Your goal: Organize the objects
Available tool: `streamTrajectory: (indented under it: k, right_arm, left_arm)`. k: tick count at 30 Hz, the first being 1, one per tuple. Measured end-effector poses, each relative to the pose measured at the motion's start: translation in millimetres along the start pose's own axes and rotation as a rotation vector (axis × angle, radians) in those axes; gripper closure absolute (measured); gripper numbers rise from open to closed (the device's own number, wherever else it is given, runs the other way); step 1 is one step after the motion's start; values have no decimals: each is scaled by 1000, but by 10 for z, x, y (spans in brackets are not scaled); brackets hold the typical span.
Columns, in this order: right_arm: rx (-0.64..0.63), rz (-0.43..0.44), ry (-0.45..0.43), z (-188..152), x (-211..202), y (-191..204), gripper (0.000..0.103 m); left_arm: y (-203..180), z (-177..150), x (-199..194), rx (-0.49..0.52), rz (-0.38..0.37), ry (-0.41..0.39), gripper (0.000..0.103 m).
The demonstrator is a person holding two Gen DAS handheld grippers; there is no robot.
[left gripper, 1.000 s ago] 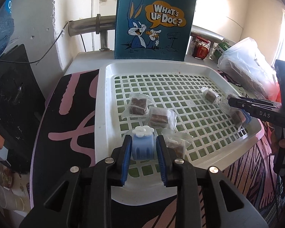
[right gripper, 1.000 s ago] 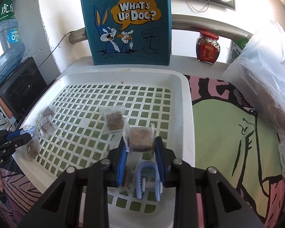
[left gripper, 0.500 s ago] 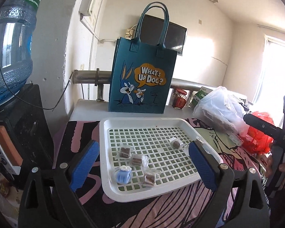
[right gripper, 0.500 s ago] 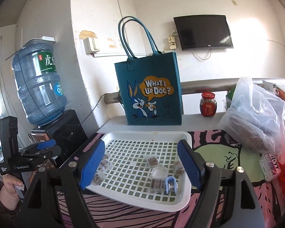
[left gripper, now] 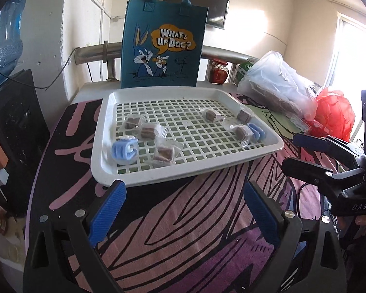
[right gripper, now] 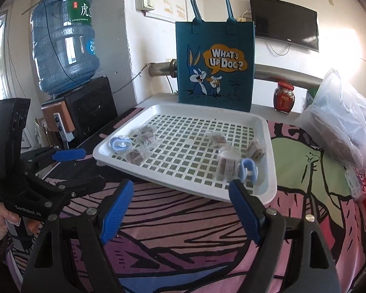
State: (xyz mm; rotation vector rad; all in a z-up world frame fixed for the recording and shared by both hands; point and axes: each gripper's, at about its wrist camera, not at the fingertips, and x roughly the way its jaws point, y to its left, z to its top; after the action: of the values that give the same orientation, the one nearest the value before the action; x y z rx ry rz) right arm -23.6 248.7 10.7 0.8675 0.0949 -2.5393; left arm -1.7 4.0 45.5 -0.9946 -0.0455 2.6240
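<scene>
A white slotted tray [left gripper: 158, 173] [right gripper: 270, 151] lies on the patterned tablecloth. In it lie several wrapped brown snack squares, such as one [left gripper: 164, 153] near the front and one [right gripper: 228, 164] at the right. A light blue clip [left gripper: 124, 149] [right gripper: 120, 143] lies at the tray's left, a second blue clip [left gripper: 255, 131] [right gripper: 247, 171] at its right. My left gripper [left gripper: 184, 210] is open and empty, in front of the tray. My right gripper [right gripper: 180, 207] is open and empty, also in front of it. Each gripper shows in the other view, the right [left gripper: 312, 156] and the left [right gripper: 61, 168].
A blue Bugs Bunny tote bag [left gripper: 163, 44] [right gripper: 216, 66] stands behind the tray. A red-lidded jar [right gripper: 284, 96], a clear plastic bag [left gripper: 273, 83] and a red bag [left gripper: 334, 114] lie at the right. A water bottle [right gripper: 63, 41] on a black dispenser stands left.
Both grippers let go of their blue clips, which now lie in the tray, opened wide and pulled back from the tray to the table in front of it.
</scene>
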Motion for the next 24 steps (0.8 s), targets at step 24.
streamTrajectory:
  k: [24]
  right_arm:
    - [28,-41,253,-284,499,-28,22]
  left_arm:
    - [-97,-222,398,66,30,219,6]
